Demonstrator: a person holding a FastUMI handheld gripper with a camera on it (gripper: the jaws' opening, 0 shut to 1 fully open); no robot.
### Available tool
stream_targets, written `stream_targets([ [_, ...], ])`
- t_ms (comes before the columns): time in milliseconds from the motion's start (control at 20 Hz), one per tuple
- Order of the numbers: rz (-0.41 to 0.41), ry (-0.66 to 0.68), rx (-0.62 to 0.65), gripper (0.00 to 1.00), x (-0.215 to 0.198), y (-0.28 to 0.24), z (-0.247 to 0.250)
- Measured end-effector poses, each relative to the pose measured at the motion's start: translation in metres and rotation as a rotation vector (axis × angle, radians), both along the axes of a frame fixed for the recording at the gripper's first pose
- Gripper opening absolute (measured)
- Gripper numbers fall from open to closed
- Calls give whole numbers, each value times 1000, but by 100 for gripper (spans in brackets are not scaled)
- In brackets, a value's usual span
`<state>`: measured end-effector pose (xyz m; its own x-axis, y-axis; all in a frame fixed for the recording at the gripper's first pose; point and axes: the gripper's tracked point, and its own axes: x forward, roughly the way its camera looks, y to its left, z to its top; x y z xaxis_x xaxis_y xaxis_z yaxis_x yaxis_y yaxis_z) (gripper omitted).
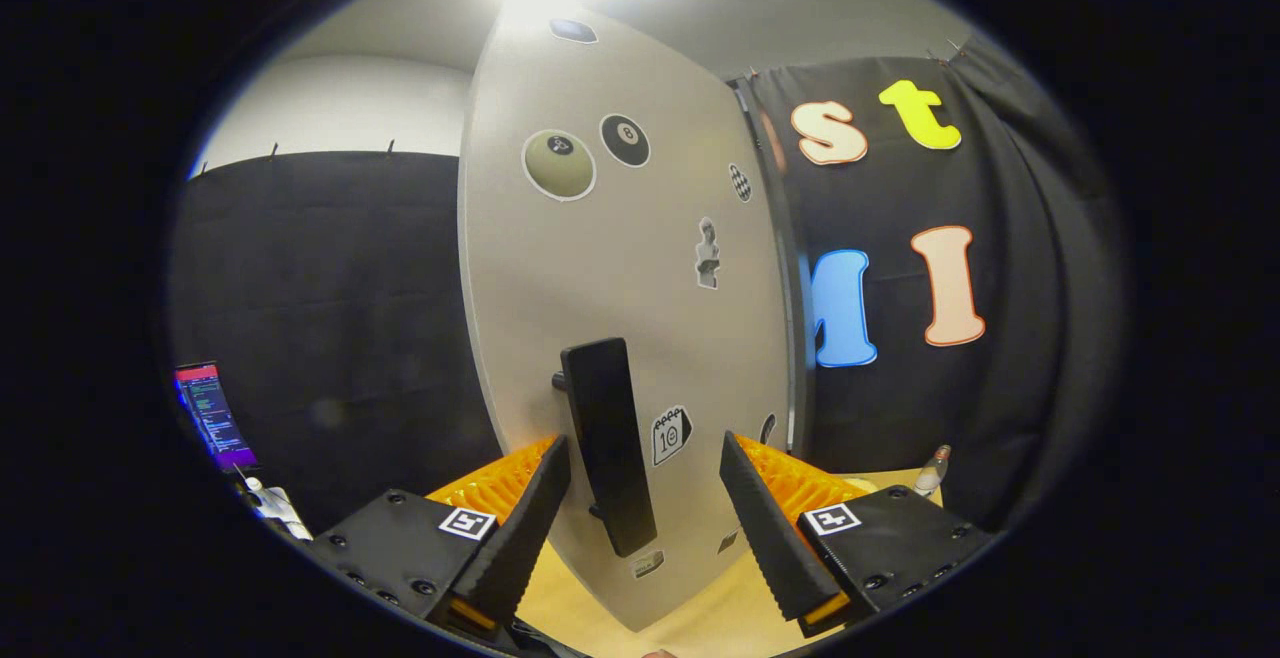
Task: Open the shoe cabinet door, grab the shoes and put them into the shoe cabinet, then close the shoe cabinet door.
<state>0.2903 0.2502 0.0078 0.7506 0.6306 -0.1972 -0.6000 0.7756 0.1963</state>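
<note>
The tool (645,458) faces the shoe cabinet door (620,268), a pale flat panel that stands upright on the wooden bench (700,618). The tool is released: its two fingers (520,528) stand well apart, one on each side of the handle, and neither presses on anything.

The handle (608,443) is a dark, flat, elongated bar mounted vertically on the lower part of the door, held off the panel by short posts. It sits between the fingers, nearer the left one. Whether the left finger touches the handle cannot be told; a clear gap separates the handle from the right finger.

The door carries several stickers: two billiard-ball stickers (560,165) side by side on its upper part, a small bust sticker (708,253) toward its right edge, and a calendar sticker (671,434) just right of the handle. The panel appears angled, so that its left edge lies nearer the tool than its right edge. Whether the door is closed or partly swung out cannot be judged.

A small bottle (931,470) stands on the bench beyond the right finger, near the black cloth wall. A lit screen (212,416) stands to the left of the tool, well apart from the door.
</note>
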Motion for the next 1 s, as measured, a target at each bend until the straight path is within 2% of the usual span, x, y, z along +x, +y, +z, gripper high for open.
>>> stream_targets([
  [550,103,14,41,96,28,94,-8],
  [850,107,-22,26,96,55,156,-10],
  [1000,79,-29,35,96,69,179,-9],
])
